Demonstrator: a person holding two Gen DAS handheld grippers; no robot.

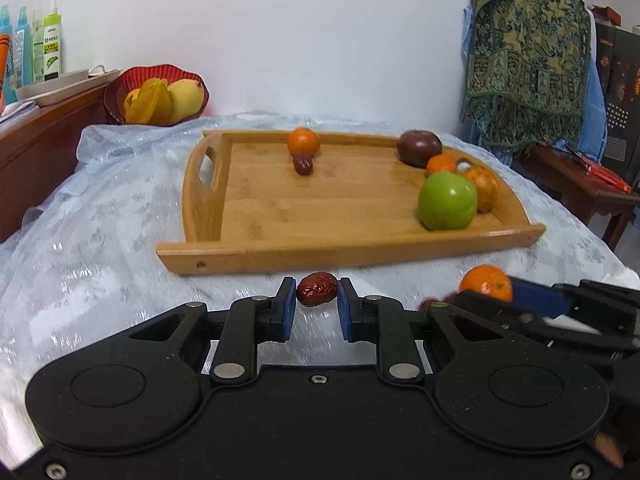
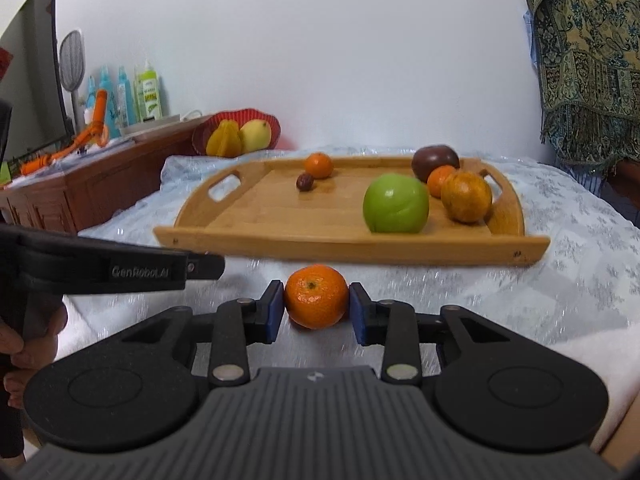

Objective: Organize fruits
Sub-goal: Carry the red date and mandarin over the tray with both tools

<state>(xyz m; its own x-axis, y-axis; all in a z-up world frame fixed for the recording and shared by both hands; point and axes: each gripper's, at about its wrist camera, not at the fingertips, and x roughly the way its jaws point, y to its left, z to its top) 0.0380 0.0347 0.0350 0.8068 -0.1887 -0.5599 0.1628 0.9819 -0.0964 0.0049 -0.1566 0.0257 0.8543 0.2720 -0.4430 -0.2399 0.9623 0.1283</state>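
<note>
The left gripper [image 1: 317,294] is clamped on a date [image 1: 317,289] just off the tray's [image 1: 360,250] near edge, over the cloth [image 1: 100,240]. Wrinkled, light and small, the date looks firm enough for a pinch across its short middle, as now. To its right, the right gripper [image 2: 316,300] has its pads against a tangerine [image 2: 316,295], also just before the near edge. I judge the tangerine light, with soft, slightly slick skin: grip it at the widest part, gently, or it bruises or squirts out.
</note>
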